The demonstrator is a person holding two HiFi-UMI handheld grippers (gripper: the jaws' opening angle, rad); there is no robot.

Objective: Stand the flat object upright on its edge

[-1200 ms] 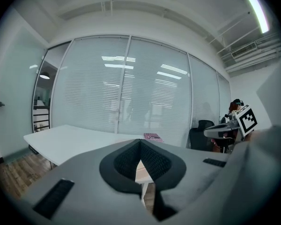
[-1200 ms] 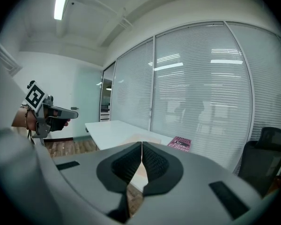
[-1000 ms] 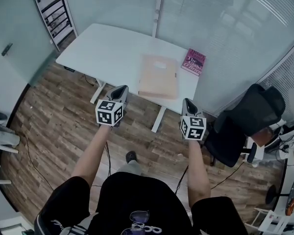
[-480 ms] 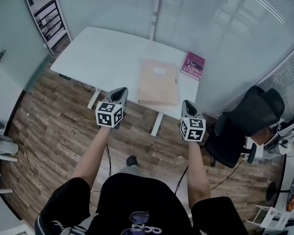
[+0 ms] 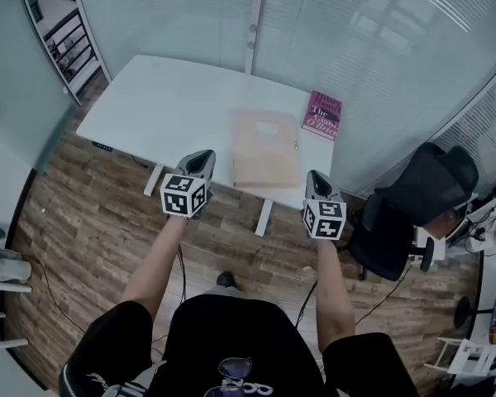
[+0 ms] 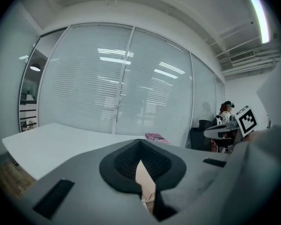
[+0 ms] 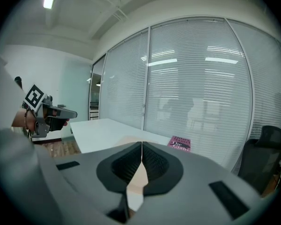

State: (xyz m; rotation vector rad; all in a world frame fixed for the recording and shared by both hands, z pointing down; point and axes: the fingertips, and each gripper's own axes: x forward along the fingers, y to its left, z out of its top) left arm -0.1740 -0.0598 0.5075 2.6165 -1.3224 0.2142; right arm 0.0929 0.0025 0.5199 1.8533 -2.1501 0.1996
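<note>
i am in an office: long white rectangular desk (image 5: 165,98), glass partition walls with slatted blinds (image 5: 380,40), black swivel chair (image 5: 422,197), brown wood-plank floor (image 5: 83,222), ceiling strip light (image 6: 257,11).

The room is bright and even, lit cool white by a ceiling tube (image 6: 258,11) overhead, and more lights show as pale streaks of glare on the glass wall (image 6: 113,60). The white surface (image 5: 165,98) looks a touch washed out, its shadows faint. Both gripper views bulge like a fisheye with black corners, and the left gripper (image 6: 140,144) and right gripper (image 7: 142,145) blur close to the lens.
</note>
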